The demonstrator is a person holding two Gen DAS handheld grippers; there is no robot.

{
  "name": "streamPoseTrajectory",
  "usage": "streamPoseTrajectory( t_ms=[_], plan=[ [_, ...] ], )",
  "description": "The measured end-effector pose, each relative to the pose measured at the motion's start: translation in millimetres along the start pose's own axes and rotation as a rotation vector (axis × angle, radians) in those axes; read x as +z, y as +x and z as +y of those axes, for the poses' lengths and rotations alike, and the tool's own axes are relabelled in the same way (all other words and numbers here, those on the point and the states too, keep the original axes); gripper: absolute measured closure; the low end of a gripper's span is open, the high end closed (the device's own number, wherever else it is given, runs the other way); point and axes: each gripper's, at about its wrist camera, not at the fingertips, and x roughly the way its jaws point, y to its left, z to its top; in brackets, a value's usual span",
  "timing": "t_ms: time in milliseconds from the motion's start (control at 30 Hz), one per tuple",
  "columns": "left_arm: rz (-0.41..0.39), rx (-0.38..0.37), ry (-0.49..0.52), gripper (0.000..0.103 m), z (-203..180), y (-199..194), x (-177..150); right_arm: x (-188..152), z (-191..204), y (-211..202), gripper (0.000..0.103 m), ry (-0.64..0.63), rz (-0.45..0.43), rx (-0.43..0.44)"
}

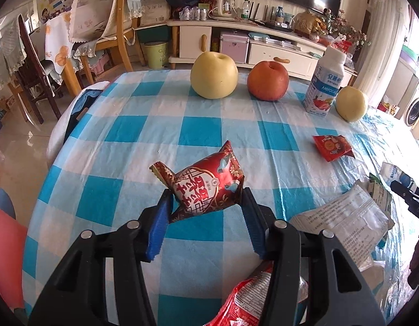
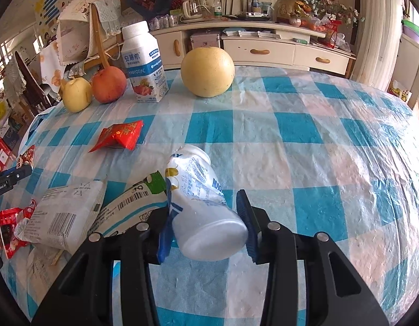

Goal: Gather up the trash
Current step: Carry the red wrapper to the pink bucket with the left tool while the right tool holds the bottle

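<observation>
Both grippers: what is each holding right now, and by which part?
Left gripper pinches the red snack wrapper across its lower body. Right gripper clamps the crushed white bottle around its base end.

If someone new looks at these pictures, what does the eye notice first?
The left gripper holds a red snack packet above the blue checked tablecloth. The right gripper holds a crumpled white bottle. Behind stand a large yellow pear and a red apple.

"AMBROSIAL" on upright yogurt bottle (image 2: 145,65), "GenRobot.AI" on left claw (image 2: 8,180)
</observation>
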Motion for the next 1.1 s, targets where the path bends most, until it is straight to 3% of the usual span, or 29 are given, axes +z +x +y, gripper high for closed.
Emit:
streamPoseTrajectory(
  t_ms=[367, 867, 1100],
  plan=[
    [-0.069, -0.059, -0.045, 0.050, 4, -48, -15, -1, 9, -26, 0.060, -0.037, -0.073, 0.015],
    [-0.133, -0.045, -0.137, 0.050, 39, -79, -46, -4, 40, -61, 0.060, -0.028, -0.150, 0.125],
    [-0.159, 0.005, -0.170, 0.050, 68, -82, -49, -5, 67, -73, 0.060, -0.033, -0.173, 0.181]
  ],
)
